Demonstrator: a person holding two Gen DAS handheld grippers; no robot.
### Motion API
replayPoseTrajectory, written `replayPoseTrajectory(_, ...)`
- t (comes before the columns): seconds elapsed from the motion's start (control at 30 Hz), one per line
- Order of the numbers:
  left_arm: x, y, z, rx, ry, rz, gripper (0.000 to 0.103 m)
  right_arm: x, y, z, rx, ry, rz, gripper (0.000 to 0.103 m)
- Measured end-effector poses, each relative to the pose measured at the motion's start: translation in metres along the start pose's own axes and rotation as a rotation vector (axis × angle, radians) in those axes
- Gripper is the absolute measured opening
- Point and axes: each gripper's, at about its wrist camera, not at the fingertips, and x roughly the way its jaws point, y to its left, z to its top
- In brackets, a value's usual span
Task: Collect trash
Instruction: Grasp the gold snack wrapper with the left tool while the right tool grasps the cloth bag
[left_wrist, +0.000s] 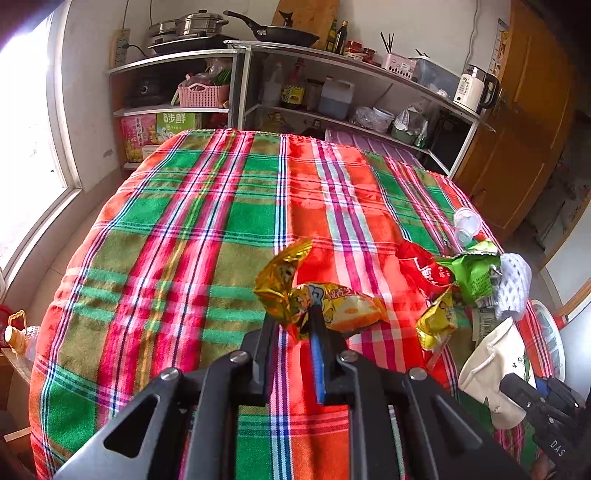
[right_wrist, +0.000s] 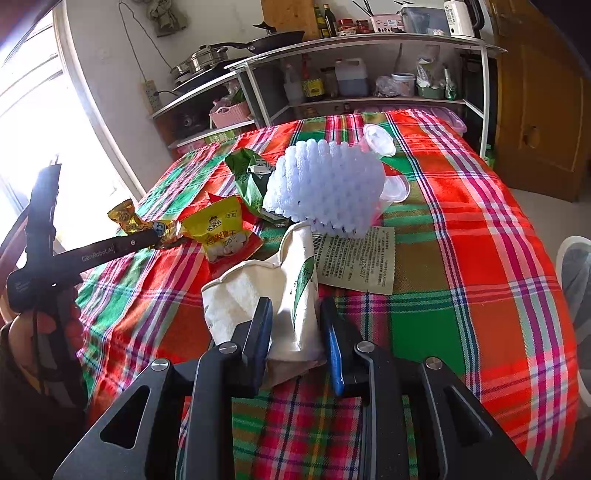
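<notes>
My left gripper (left_wrist: 293, 317) is shut on a gold and orange snack wrapper (left_wrist: 317, 295), seen from the side in the right wrist view (right_wrist: 147, 225). My right gripper (right_wrist: 295, 314) is shut on a crumpled white paper cup (right_wrist: 266, 295), which also shows in the left wrist view (left_wrist: 495, 365). On the plaid cloth (left_wrist: 184, 258) lie a yellow snack bag (right_wrist: 221, 229), a red wrapper (left_wrist: 424, 269), a green wrapper (left_wrist: 472, 273), a white foam net (right_wrist: 325, 188), clear plastic cups (right_wrist: 380, 140) and a printed flat packet (right_wrist: 354, 258).
The cloth-covered table (right_wrist: 480, 258) ends at a shelf unit (left_wrist: 332, 92) with bottles, pots and a kettle. A bright window (left_wrist: 26, 129) is on the left, a wooden door (right_wrist: 546, 92) on the right. A person's shoe (right_wrist: 576, 266) shows at the right edge.
</notes>
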Motion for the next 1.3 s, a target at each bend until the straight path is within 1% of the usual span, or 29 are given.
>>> replayPoseTrajectory(0.23, -0.014, -0.018, -0.008, 0.039, -0.009, -0.033, 0.017, -0.015, -0.005, -0.003, 0.013, -0.029, 0.000, 0.028)
replayPoseTrajectory(0.37, -0.015, -0.018, -0.009, 0.039, -0.003, -0.016, 0.017, -0.019, -0.005, -0.005, 0.019, -0.039, -0.001, 0.028)
replayPoseTrajectory(0.43, -0.017, -0.012, -0.008, 0.023, -0.026, 0.001, 0.019, -0.021, -0.005, -0.005, 0.020, -0.043, -0.001, 0.028)
replayPoseTrajectory(0.47, -0.016, -0.009, -0.006, 0.018, -0.019, -0.005, 0.034, -0.022, -0.005, -0.005, 0.020, -0.045, -0.001, 0.028)
replayPoseTrajectory(0.5, -0.013, -0.006, -0.004, 0.014, -0.002, -0.009, 0.065, -0.022, -0.005, -0.005, 0.019, -0.046, -0.002, 0.028)
replayPoseTrajectory(0.53, -0.009, -0.004, -0.002, 0.010, 0.010, -0.009, 0.079, -0.022, -0.005, -0.005, 0.021, -0.045, -0.003, 0.028)
replayPoseTrajectory(0.57, -0.006, -0.001, -0.001, -0.001, 0.012, -0.007, 0.084, -0.021, -0.006, -0.006, 0.024, -0.043, -0.003, 0.028)
replayPoseTrajectory(0.6, -0.004, 0.000, 0.000, -0.013, 0.012, -0.017, 0.084, -0.020, -0.006, -0.006, 0.025, -0.042, -0.002, 0.028)
replayPoseTrajectory(0.63, -0.002, 0.001, 0.002, -0.024, 0.013, -0.043, 0.084, -0.019, -0.006, -0.006, 0.024, -0.041, -0.003, 0.028)
replayPoseTrajectory(0.67, 0.001, 0.001, 0.004, -0.037, 0.016, -0.046, 0.084, -0.019, -0.006, -0.006, 0.023, -0.041, -0.004, 0.028)
replayPoseTrajectory(0.73, 0.008, 0.002, 0.006, -0.054, 0.014, -0.006, 0.084, -0.017, -0.005, -0.006, 0.025, -0.036, -0.004, 0.028)
replayPoseTrajectory(0.83, 0.017, 0.005, 0.008, -0.092, 0.022, 0.001, 0.080, -0.014, -0.004, -0.005, 0.020, -0.031, -0.005, 0.028)
replayPoseTrajectory(0.9, 0.022, 0.004, 0.010, -0.093, 0.027, 0.015, 0.070, -0.012, -0.005, -0.003, 0.019, -0.025, -0.008, 0.028)
replayPoseTrajectory(0.93, 0.025, 0.003, 0.010, -0.088, 0.035, 0.003, 0.067, -0.011, -0.005, -0.003, 0.020, -0.023, -0.010, 0.028)
replayPoseTrajectory(0.97, 0.026, 0.000, 0.010, -0.076, 0.036, 0.003, 0.061, -0.010, -0.005, -0.003, 0.020, -0.022, -0.010, 0.028)
replayPoseTrajectory(1.03, 0.029, -0.005, 0.010, -0.047, 0.037, 0.018, 0.054, -0.007, -0.004, -0.002, 0.017, -0.017, -0.012, 0.028)
replayPoseTrajectory(1.07, 0.030, -0.006, 0.010, -0.041, 0.039, 0.019, 0.047, -0.006, -0.004, -0.002, 0.017, -0.015, -0.012, 0.028)
replayPoseTrajectory(1.1, 0.031, -0.006, 0.010, -0.040, 0.039, 0.022, 0.043, -0.005, -0.004, -0.002, 0.018, -0.014, -0.013, 0.028)
replayPoseTrajectory(1.17, 0.031, -0.006, 0.010, -0.033, 0.039, 0.024, 0.037, -0.004, -0.004, -0.001, 0.018, -0.012, -0.013, 0.028)
replayPoseTrajectory(1.27, 0.030, -0.005, 0.009, -0.028, 0.039, 0.030, 0.030, -0.004, -0.004, -0.001, 0.019, -0.012, -0.013, 0.028)
replayPoseTrajectory(1.3, 0.030, -0.005, 0.009, -0.027, 0.039, 0.033, 0.024, -0.004, -0.004, -0.001, 0.018, -0.012, -0.015, 0.028)
